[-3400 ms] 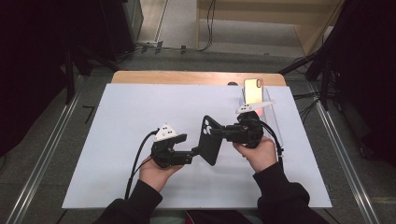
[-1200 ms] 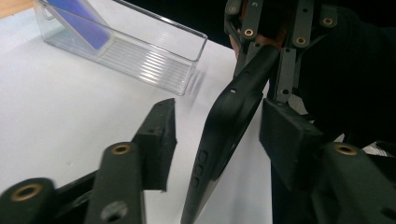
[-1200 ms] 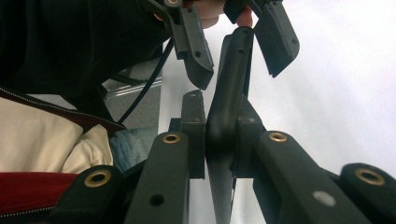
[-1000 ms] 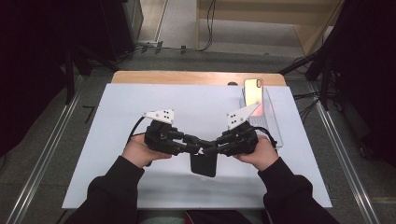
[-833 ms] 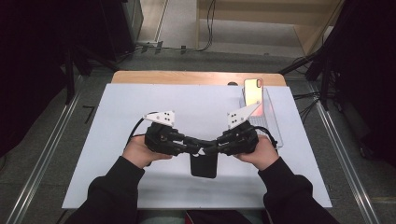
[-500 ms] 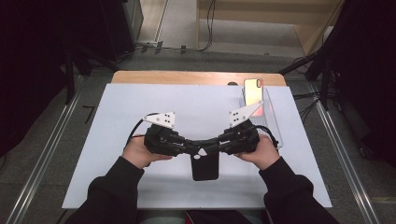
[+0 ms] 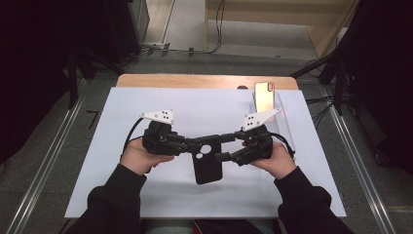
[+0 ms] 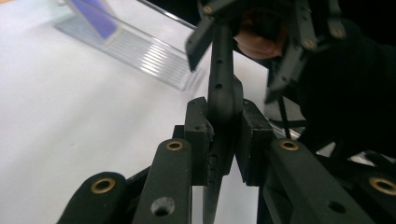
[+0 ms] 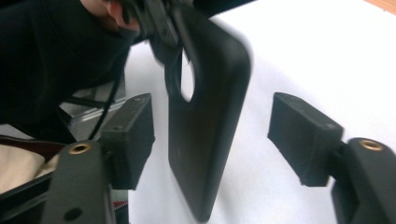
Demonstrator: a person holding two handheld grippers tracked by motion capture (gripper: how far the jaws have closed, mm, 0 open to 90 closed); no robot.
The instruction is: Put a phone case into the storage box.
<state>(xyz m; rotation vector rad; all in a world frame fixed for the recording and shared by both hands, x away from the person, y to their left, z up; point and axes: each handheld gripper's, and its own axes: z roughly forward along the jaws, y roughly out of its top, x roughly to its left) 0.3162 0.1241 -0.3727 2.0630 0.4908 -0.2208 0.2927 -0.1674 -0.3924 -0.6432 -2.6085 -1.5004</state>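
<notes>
A black phone case [image 7: 207,165] with a round camera hole hangs just above the white mat [image 7: 146,102] in the middle. My left gripper [image 7: 194,145] is shut on the case's top edge; in the left gripper view the pads [image 8: 198,135] pinch the thin case [image 8: 223,93] edge-on. My right gripper [image 7: 222,147] stands open on the case's right side. In the right gripper view the case [image 9: 210,116] hangs upright between the two spread pads [image 9: 301,135], touching neither.
A phone [image 7: 264,92] leans upright in a clear stand [image 7: 284,119] at the back right of the mat, close behind the right hand. The stand [image 8: 140,51] also shows in the left gripper view. A wooden table edge [image 7: 195,81] runs along the back.
Earlier the right gripper alone held the case tilted, with the left apart. The left gripper came in and closed on it. Over the last second the case has sunk slightly toward me.
</notes>
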